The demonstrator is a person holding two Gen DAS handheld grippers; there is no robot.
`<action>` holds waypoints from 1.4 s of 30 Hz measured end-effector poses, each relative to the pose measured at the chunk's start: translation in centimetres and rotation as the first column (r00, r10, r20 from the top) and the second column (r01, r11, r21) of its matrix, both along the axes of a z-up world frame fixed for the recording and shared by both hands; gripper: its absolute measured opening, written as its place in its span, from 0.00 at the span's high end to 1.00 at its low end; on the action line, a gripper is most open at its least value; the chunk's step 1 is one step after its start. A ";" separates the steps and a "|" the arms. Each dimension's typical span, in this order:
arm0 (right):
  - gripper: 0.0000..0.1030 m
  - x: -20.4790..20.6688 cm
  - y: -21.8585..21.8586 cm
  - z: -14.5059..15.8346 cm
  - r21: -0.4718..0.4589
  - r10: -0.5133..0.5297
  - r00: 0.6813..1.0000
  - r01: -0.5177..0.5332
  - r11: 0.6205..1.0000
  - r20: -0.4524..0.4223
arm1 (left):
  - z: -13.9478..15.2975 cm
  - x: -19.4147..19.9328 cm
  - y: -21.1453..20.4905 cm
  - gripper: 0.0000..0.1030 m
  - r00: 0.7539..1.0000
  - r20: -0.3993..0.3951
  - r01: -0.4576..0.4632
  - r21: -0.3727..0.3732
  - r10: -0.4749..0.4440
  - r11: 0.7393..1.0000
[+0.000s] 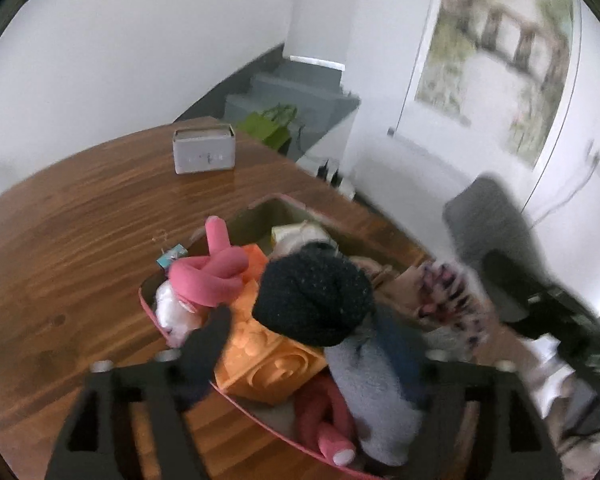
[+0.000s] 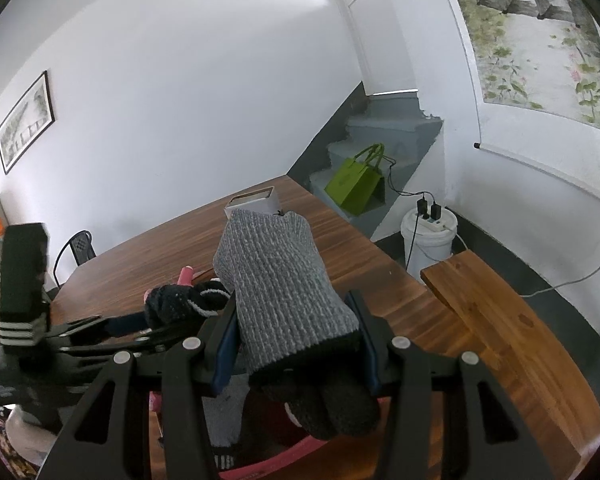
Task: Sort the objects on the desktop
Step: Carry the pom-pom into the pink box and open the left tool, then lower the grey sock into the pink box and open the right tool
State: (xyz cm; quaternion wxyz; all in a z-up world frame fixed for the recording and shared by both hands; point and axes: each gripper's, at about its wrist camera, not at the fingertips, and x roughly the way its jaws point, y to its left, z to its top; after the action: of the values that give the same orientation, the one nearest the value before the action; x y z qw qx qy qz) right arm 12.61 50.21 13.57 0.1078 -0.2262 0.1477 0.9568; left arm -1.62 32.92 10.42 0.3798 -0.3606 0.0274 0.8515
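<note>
right gripper [image 2: 296, 344]: fingers pressed onto a grey knit glove [image 2: 276, 280], cuff standing toward 12 o'clock, dark finger ends drooping toward 6.
left gripper [image 1: 296, 364]: pinching a dark knit glove [image 1: 314, 296] over the pink bin [image 1: 148, 304].
handling: judged light, soft, limp, non-slip; best taken at mid-body, where the knit bunches.
bin contents: pink foam twist [image 1: 210, 276], orange embossed block [image 1: 268, 364].
surface: wooden table [image 1: 80, 220], white box [image 1: 204, 152] at 11 o'clock.
room: white walls, grey stairs [image 2: 364, 152] with green bag [image 2: 358, 182] at 1 o'clock, wooden bench [image 2: 512, 332] at 3.
</note>
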 end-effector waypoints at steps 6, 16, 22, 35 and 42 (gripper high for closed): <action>0.47 -2.2 -0.8 1.2 0.018 0.058 0.998 -0.058 0.998 0.018 | 2.3 0.4 -5.5 0.16 0.995 -0.016 -0.092 0.129 0.095 0.987; 0.47 -10.1 -2.8 1.4 0.022 0.169 0.967 -0.176 0.984 0.190 | 0.6 1.8 -12.2 0.16 0.939 -0.150 -0.311 0.017 0.310 0.950; 0.47 -14.7 -2.9 -0.2 0.028 0.174 0.925 -0.195 0.980 0.338 | -0.2 1.7 -15.4 0.16 0.922 -0.109 -0.368 0.053 0.372 0.928; 0.29 -14.9 -2.4 -1.2 -0.022 0.186 0.908 -0.191 0.981 0.377 | -0.5 1.9 -15.5 0.15 0.919 -0.103 -0.378 0.034 0.380 0.925; 0.25 -11.7 -2.7 2.9 0.047 0.128 0.964 -0.142 0.989 0.232 | -0.1 2.4 -15.7 0.01 0.909 -0.113 -0.400 0.030 0.401 0.916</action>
State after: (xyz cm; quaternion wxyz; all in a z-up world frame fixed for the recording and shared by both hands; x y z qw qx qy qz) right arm 0.96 47.50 16.43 0.0657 -0.3409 0.0881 0.9337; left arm 0.73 17.24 10.29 0.1959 -0.3069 -0.0273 0.9310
